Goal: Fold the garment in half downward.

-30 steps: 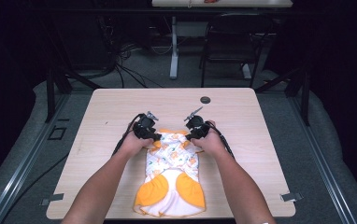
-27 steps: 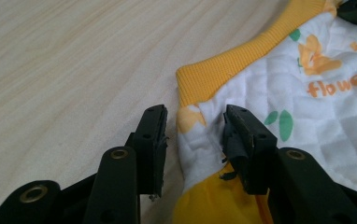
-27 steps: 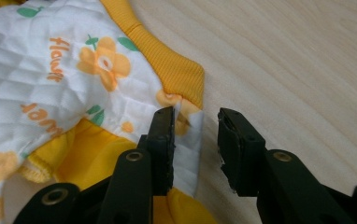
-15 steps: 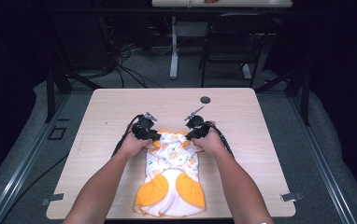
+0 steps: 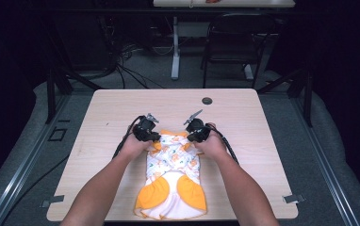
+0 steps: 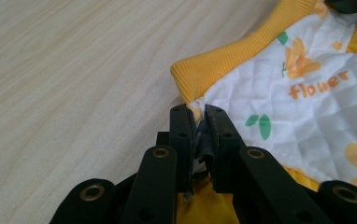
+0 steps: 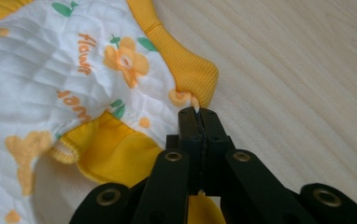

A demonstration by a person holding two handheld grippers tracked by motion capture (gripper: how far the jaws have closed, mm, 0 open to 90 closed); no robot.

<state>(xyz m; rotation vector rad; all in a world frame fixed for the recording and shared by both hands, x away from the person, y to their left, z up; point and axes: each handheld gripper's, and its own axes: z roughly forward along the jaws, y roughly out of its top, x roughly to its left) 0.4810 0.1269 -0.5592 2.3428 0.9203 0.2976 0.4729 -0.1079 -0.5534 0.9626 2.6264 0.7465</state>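
Note:
A small white quilted garment (image 5: 172,174) with orange flowers and yellow ribbed trim lies flat on the wooden table (image 5: 244,122), its yellow ruffled end toward the near edge. My left gripper (image 5: 151,136) sits at the garment's far left corner, and its jaws have just been closing; they now pinch the cloth (image 6: 242,88) by the yellow trim, as the left gripper view (image 6: 199,116) shows. My right gripper (image 5: 193,135) is at the far right corner; its jaws have also just been closing and are clamped on the garment's edge (image 7: 120,84) below the trim, as the right gripper view (image 7: 198,112) shows.
A round dark grommet (image 5: 207,100) sits in the table near its far edge. Bare wood lies on both sides of the garment. Beyond the table stand a chair (image 5: 237,42), a table leg and cables on the floor.
Both hands have stayed at the garment's far corners. The garment lies as before.

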